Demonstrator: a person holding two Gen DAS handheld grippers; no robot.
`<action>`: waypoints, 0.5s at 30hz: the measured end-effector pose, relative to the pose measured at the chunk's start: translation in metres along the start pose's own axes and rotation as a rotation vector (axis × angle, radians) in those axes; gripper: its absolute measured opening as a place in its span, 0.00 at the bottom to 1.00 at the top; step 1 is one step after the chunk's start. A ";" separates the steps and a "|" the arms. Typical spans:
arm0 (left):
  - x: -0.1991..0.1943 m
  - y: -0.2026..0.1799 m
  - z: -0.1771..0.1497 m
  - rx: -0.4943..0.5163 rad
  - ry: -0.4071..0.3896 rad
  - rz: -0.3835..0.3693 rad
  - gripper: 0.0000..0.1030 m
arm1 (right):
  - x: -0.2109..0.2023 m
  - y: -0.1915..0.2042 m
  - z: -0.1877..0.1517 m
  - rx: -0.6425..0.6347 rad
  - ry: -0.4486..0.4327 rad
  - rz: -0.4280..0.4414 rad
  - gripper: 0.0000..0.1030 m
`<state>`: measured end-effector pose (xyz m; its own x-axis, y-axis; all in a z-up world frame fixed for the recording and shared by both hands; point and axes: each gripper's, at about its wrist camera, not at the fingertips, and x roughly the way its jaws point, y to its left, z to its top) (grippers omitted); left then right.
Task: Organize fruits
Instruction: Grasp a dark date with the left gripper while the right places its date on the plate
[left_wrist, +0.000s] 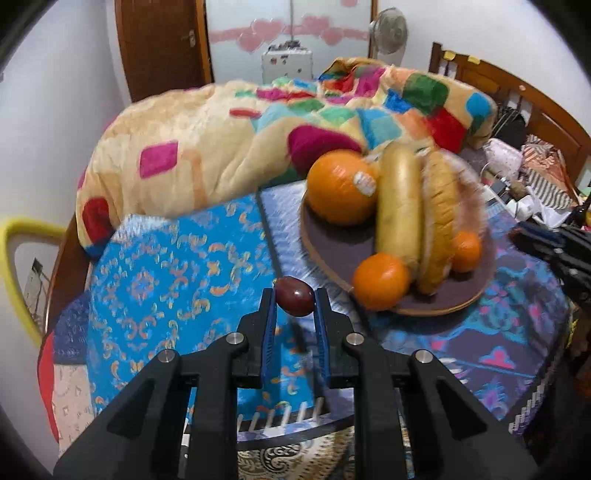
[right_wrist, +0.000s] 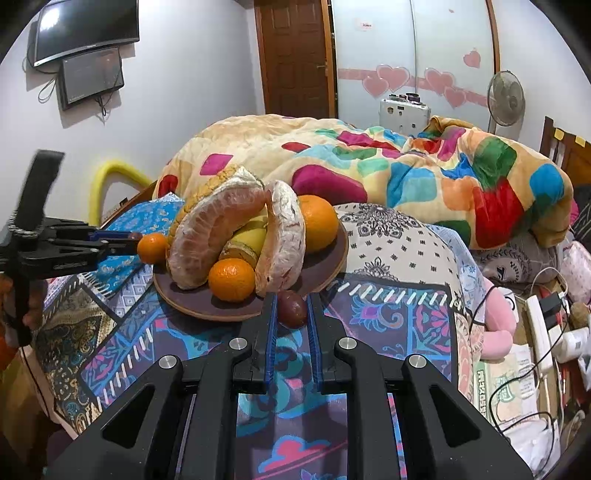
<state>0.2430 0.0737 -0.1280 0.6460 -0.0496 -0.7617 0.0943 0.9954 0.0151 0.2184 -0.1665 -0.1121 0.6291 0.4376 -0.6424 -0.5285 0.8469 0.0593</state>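
My left gripper (left_wrist: 294, 295) is shut on a small dark red fruit (left_wrist: 294, 301), held above the patterned bedcover left of a round brown plate (left_wrist: 332, 245). The plate carries a large orange (left_wrist: 338, 186), small oranges (left_wrist: 380, 281), pomelo segments (left_wrist: 437, 225) and a yellow fruit (left_wrist: 399, 206). My right gripper (right_wrist: 291, 300) is shut on another dark red fruit (right_wrist: 291, 308) at the plate's (right_wrist: 199, 299) near rim. The left gripper also shows in the right wrist view (right_wrist: 125, 238), beside a small orange (right_wrist: 152, 246). The right gripper shows at the right edge of the left wrist view (left_wrist: 517, 236).
The plate rests on a bed with patchwork covers (left_wrist: 166, 273). A bunched colourful blanket (right_wrist: 406, 166) lies behind it. A wooden headboard (left_wrist: 517, 99), cables and a power strip (right_wrist: 539, 328) clutter the right side. A door (right_wrist: 295, 55) and a fan (right_wrist: 506, 94) stand at the back.
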 end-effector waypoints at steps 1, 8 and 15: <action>-0.004 -0.003 0.003 0.008 -0.014 0.003 0.19 | 0.000 0.000 0.001 0.000 -0.002 0.001 0.14; -0.007 -0.020 0.025 0.025 -0.054 -0.014 0.19 | 0.006 0.002 0.010 -0.013 -0.014 -0.006 0.14; 0.008 -0.023 0.033 0.007 -0.049 -0.015 0.19 | 0.021 -0.018 0.025 0.002 -0.003 -0.049 0.14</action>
<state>0.2713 0.0482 -0.1131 0.6808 -0.0682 -0.7293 0.1093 0.9940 0.0090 0.2553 -0.1652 -0.1076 0.6560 0.3966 -0.6422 -0.4958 0.8679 0.0295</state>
